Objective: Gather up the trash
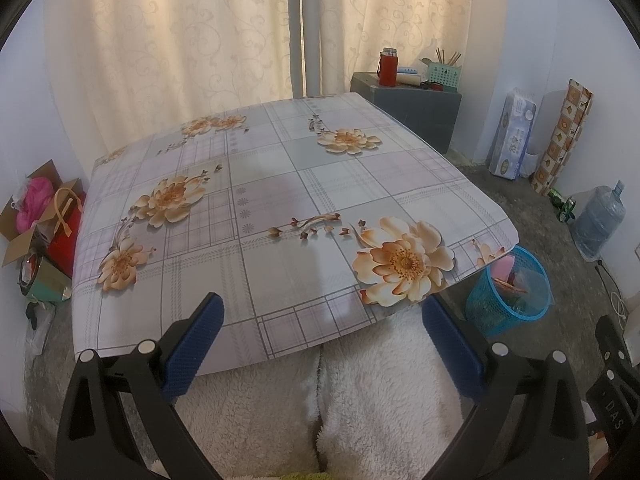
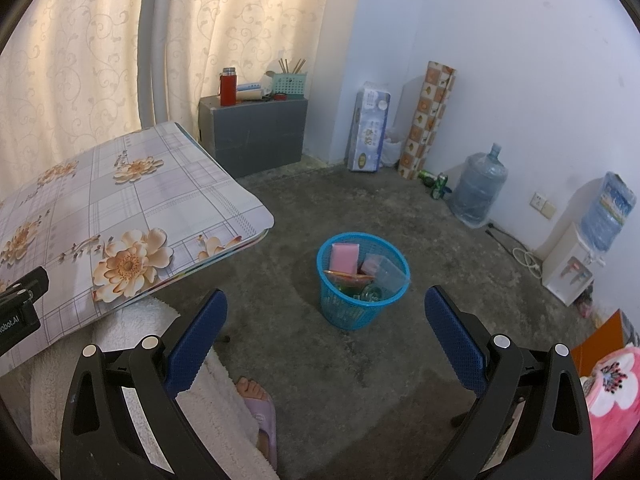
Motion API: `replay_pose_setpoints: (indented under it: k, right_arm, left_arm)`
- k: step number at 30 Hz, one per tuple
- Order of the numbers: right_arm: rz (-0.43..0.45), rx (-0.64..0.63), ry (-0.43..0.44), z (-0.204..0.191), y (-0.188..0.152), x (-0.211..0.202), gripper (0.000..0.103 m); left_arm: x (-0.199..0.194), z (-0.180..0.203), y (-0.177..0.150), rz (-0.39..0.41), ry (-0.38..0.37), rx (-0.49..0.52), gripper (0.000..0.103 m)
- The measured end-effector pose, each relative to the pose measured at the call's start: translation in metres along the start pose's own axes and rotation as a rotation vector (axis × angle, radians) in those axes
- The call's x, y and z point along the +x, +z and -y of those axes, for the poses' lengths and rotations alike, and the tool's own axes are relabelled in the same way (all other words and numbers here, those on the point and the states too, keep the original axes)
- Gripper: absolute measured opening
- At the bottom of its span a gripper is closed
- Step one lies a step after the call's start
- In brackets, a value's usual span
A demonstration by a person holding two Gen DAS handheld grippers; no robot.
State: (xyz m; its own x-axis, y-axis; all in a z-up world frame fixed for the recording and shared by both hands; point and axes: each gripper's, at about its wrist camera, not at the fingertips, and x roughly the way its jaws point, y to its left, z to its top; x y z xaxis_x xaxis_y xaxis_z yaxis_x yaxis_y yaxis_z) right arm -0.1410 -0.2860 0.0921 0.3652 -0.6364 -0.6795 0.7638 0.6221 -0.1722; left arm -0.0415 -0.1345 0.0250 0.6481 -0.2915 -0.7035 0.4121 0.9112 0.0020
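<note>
A blue mesh trash basket (image 2: 362, 280) stands on the concrete floor right of the table, holding a pink sponge, a clear plastic piece and other wrappers. It also shows past the table's near right corner as the basket (image 1: 508, 292). My right gripper (image 2: 324, 316) hovers open above the floor in front of the basket, nothing between its blue pads. My left gripper (image 1: 320, 320) is open over the near edge of the flowered table (image 1: 280, 184), also holding nothing. No loose trash shows on the tabletop.
A person's legs in white fleece (image 1: 320, 400) and a slippered foot (image 2: 260, 404) are below the grippers. A grey cabinet (image 2: 256, 132) with a red bottle, tissue pack, paper roll, water jugs (image 2: 478, 188) and dispenser (image 2: 568, 268) line the walls. Boxes and bags (image 1: 40, 224) sit left of the table.
</note>
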Motion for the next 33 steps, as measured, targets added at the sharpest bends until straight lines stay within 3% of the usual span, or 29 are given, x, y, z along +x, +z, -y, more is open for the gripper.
replay_pose_setpoints:
  k: [33]
  right_arm:
    - [-0.001, -0.001, 0.004, 0.0011, 0.0005, 0.0006, 0.095]
  left_arm:
    - [-0.0012, -0.0001, -0.0022, -0.005, -0.002, 0.001, 0.097]
